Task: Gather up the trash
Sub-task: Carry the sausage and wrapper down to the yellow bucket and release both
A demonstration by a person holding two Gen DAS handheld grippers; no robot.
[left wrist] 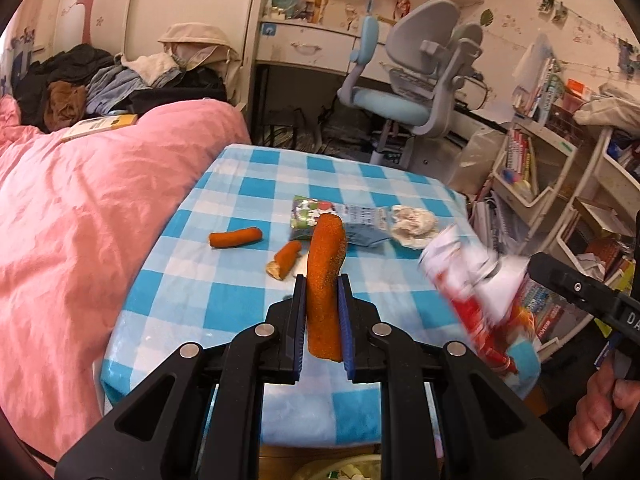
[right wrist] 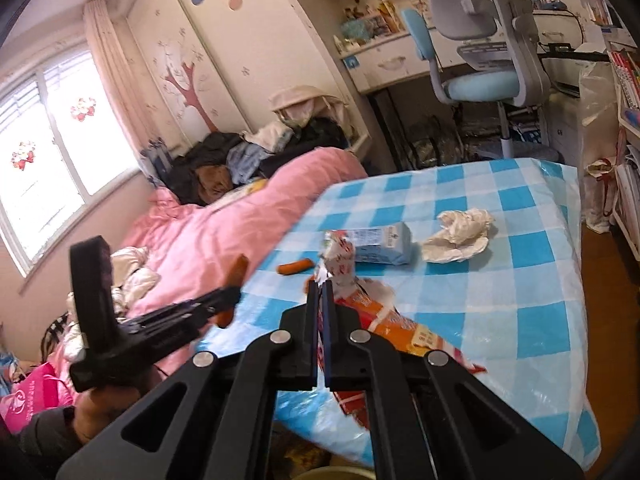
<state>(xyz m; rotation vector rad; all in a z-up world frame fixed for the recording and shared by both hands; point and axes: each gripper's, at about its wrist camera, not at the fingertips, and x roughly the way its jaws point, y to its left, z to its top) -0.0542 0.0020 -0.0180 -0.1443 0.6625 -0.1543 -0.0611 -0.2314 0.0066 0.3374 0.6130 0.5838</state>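
My left gripper [left wrist: 322, 284] is shut on a long orange peel strip [left wrist: 326, 280] and holds it upright above the near edge of the blue-checked table [left wrist: 224, 280]. My right gripper [right wrist: 323, 286] is shut on a crumpled red, orange and white snack wrapper [right wrist: 380, 312], which shows blurred at the right of the left wrist view [left wrist: 480, 292]. On the table lie two smaller orange peel pieces [left wrist: 236, 237] [left wrist: 286, 258], a blue tissue pack [right wrist: 384, 245], a small printed packet [left wrist: 308, 216] and a crumpled white tissue [right wrist: 460, 232].
A pink quilted bed [left wrist: 80, 220] with a clothes pile borders the table's left side. A blue and grey desk chair [left wrist: 408, 80] and desk stand beyond the table. Bookshelves [left wrist: 560, 184] fill the right. A bin rim [left wrist: 340, 470] shows below the near table edge.
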